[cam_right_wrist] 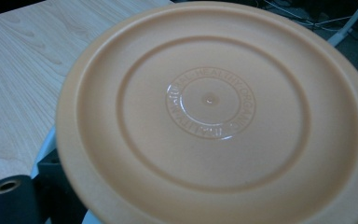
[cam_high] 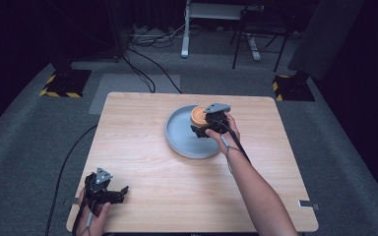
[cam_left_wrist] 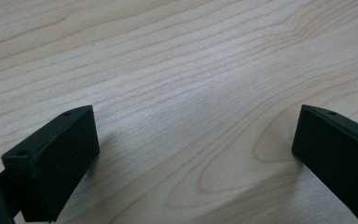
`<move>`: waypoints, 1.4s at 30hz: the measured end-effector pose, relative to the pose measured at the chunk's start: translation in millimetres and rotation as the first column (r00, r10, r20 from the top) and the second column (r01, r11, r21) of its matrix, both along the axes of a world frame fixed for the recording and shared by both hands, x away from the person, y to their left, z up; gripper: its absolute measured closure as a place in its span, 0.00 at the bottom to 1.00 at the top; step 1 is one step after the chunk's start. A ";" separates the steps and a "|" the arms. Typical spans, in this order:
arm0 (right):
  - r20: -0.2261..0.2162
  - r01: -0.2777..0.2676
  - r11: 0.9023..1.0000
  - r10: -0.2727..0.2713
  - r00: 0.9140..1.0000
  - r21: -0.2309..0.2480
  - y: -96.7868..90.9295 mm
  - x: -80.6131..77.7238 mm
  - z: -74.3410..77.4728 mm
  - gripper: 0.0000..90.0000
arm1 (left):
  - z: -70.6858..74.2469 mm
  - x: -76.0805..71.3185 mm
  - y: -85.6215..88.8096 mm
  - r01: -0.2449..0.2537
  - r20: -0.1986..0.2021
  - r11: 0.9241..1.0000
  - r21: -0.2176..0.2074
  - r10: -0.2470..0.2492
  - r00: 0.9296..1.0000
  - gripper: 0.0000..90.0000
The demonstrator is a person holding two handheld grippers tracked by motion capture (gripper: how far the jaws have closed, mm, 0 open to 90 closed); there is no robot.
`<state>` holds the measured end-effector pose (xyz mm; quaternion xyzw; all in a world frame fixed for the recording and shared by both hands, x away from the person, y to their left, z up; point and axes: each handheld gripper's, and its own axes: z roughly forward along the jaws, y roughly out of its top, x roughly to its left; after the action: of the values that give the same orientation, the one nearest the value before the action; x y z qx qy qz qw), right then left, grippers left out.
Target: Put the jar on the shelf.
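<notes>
An orange dish [cam_high: 198,114] is tilted up over the far side of a grey plate [cam_high: 179,143] in the middle of the wooden table [cam_high: 142,128]. My right gripper [cam_high: 207,123] is at the dish's near edge and appears shut on its rim. In the right gripper view the orange dish [cam_right_wrist: 214,116] is very close, with embossed round lettering facing me. One black jaw shows under its lower left edge; the other is hidden. My left gripper [cam_high: 121,192] rests at the table's near left corner. My left gripper [cam_left_wrist: 196,154] is open, with bare wood between its jaws.
Cables trail from both grippers, the left one off the table's left side. Beyond the far edge, the grey carpet holds desk legs, cables and two black stands with yellow-striped bases [cam_high: 61,83]. A metal clip [cam_high: 307,204] sits at the near right edge.
</notes>
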<state>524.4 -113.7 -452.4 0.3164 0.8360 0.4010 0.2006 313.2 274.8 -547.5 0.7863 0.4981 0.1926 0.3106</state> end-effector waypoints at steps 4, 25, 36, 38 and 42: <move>-0.010 0.009 1.000 -0.009 1.000 -0.005 0.2 4.4 -7.2 0.11 | 0.0 0.0 0.0 0.000 0.000 1.000 0.000 0.000 1.000 0.00; -0.038 0.032 0.999 -0.032 0.999 -0.009 4.8 15.8 -33.2 0.11 | 0.0 0.0 0.0 0.000 0.000 1.000 0.000 0.000 1.000 0.00; -0.057 0.030 0.999 -0.031 0.998 -0.020 11.2 18.4 -43.2 0.11 | 0.0 0.0 0.0 0.000 0.000 1.000 0.000 0.000 1.000 0.00; -0.067 0.035 0.999 -0.037 0.997 -0.027 11.4 18.7 -46.2 0.11 | 0.0 0.0 0.0 0.000 0.000 1.000 0.000 0.000 1.000 0.00; -0.070 0.041 0.999 -0.043 0.997 -0.026 11.5 19.4 -48.0 0.11 | 0.0 0.0 0.0 0.000 0.000 1.000 0.000 0.000 1.000 0.00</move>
<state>543.9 -102.2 -500.3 0.3451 0.8406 0.3750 0.1834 313.2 274.8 -547.5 0.7863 0.4981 0.1926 0.3106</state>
